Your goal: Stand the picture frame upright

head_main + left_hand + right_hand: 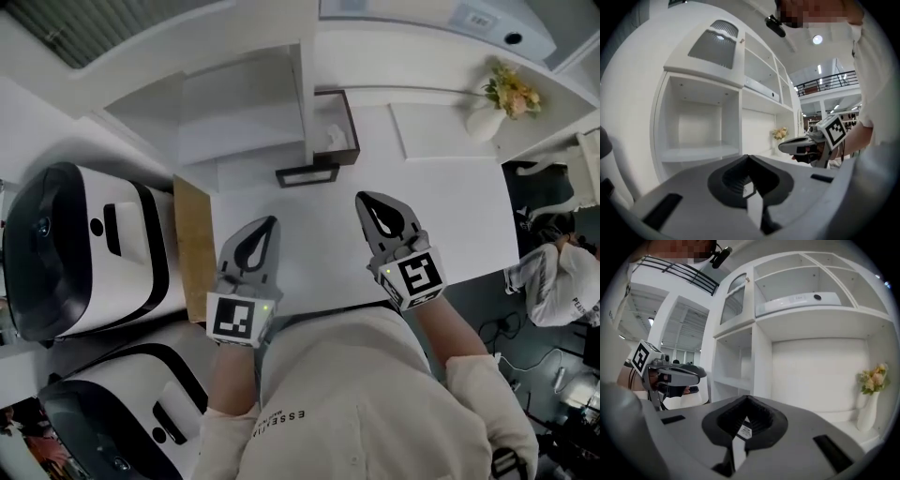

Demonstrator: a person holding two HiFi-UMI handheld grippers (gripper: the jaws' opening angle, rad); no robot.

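The picture frame (326, 141) sits on the white table (309, 253) right at the foot of the shelf divider (306, 103), and part of it is hidden behind that divider. From the steep head view I cannot tell whether it lies flat or leans propped. The left gripper (265, 230) and the right gripper (370, 206) hang well back from the divider on the person's side, above the table. Each has its jaws pressed together with nothing between them, and neither gripper view shows the frame at all. The main risk, as I judge it, is going in with the jaws closed: a closed tip can only push, so it would skid the frame along the table or knock its edge against the divider instead of gripping it. The divider also crowds the frame's near side, so the left gripper has little room to get a jaw around the rim, and a shallow pinch on one edge could let the frame swing and drop face down. If it is stood too steeply with no support behind it, it may fall forward once released. The vase (485, 122), far to the right of the divider, is only in danger from a wide swing of the right gripper
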